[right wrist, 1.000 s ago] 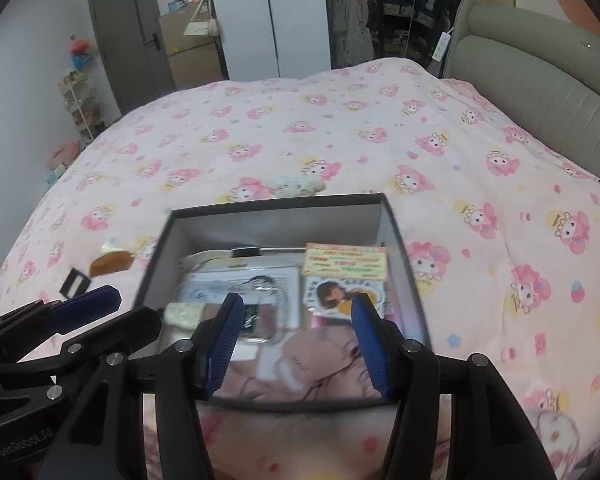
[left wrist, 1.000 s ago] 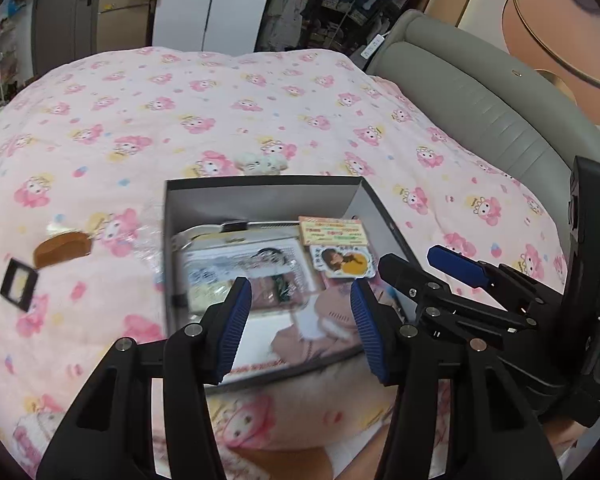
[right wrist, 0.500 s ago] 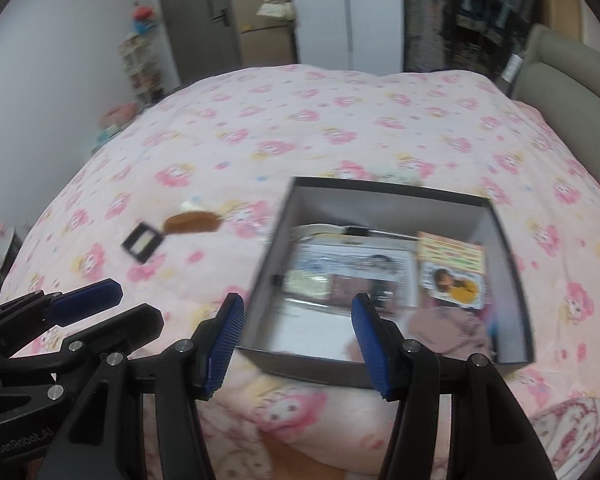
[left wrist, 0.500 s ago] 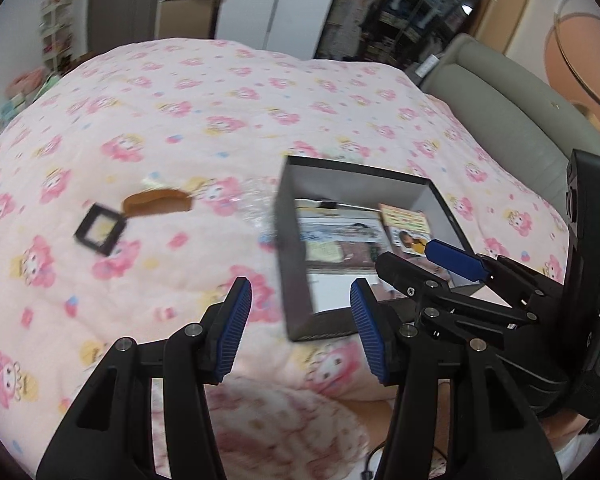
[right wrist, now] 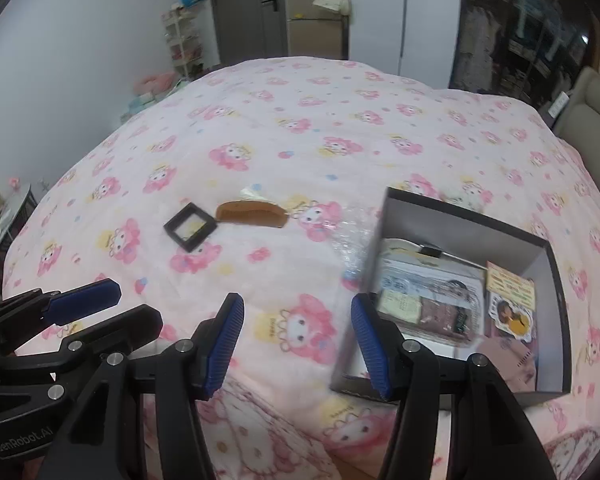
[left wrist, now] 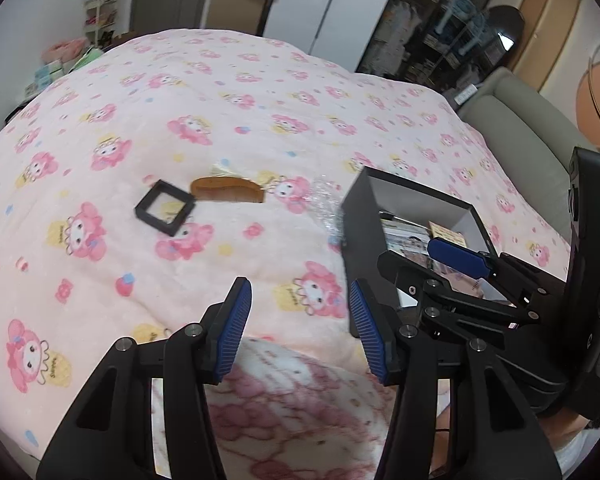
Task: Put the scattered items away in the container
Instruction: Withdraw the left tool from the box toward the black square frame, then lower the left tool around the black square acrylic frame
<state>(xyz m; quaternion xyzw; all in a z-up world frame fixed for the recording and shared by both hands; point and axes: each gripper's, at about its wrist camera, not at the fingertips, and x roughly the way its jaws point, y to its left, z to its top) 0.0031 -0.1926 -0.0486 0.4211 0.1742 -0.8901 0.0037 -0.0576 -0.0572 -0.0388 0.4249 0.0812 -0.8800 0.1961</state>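
Lighting: even, soft indoor light, moderately bright; shadows faint. Distant wardrobe shelving (right wrist: 532, 40) dim. Glare: slight sheen on clear plastic wrap (left wrist: 326, 208). Blur: motion smear on pink blanket (left wrist: 180, 120) print and box (right wrist: 460, 300) contents. Distortion: strong fisheye bowing, dark vignette corners in both views.

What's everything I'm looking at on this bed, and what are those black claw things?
Box: one, dark outside, pale inside, open, on the bed at right.
Cards and packets: several, mixed colours, inside the box.
Comb: one, brown, on the blanket left of the box.
Square frame: one, black, beside the comb.
Clear wrap: one, crinkled, against the box's left wall.
Blanket: one, pink cartoon print, covering the bed.
Left gripper: black, blue pads, open, empty.
Right gripper: same, open, empty.
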